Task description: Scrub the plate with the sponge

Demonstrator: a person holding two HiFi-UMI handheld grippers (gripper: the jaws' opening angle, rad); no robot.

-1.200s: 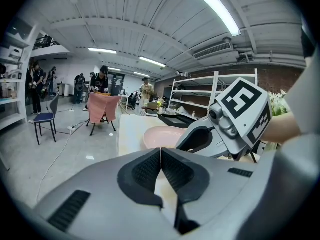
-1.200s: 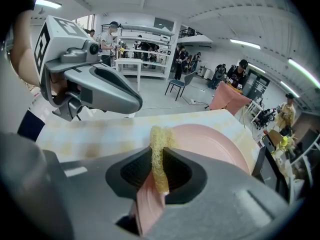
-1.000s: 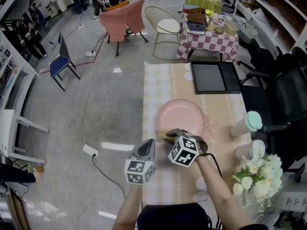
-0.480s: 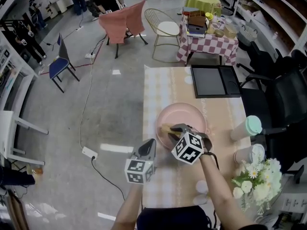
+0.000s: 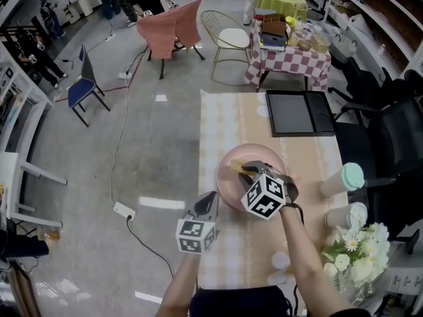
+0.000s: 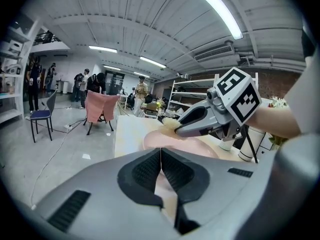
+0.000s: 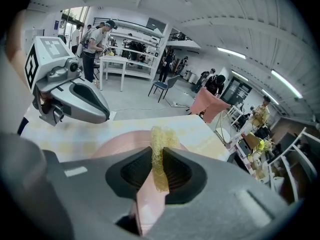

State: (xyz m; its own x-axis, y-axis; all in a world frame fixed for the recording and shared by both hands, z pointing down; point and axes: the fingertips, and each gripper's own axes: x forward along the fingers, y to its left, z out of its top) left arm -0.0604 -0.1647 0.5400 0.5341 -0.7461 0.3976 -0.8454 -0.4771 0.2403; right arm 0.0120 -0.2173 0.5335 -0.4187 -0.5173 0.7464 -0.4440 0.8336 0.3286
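Hidden in the head view under the right claw (image 5: 248, 169) and its marker cube (image 5: 266, 197): the middle of the plate (image 5: 228, 180), and the spot where the sponge (image 5: 238, 166) meets it, so contact not certain from there. Cut off at the bottom edge: both forearms (image 5: 299, 259). Round, shallow, pale pink and smooth, with a low raised rim, sitting on the surface (image 5: 221, 117) atop a pale checked covering, towards its left side. Coarse, fibrous and straw-yellow, a thin strip of sponge standing upright, clenched between the dark ribbed pads of the right claw, its top poking past the tips above the pink dish. Pressed fully together on nothing: the left claw (image 5: 208, 200), hanging just beside the plate's near-left rim, close to the surface's left edge. Grey moulded plastic on both. Farther right on the surface: a tall tumbler (image 5: 342, 179) with a mint lid, a second cup (image 5: 346, 216), white flowers (image 5: 353, 253); beyond the plate, a flat dark tray (image 5: 294, 113).
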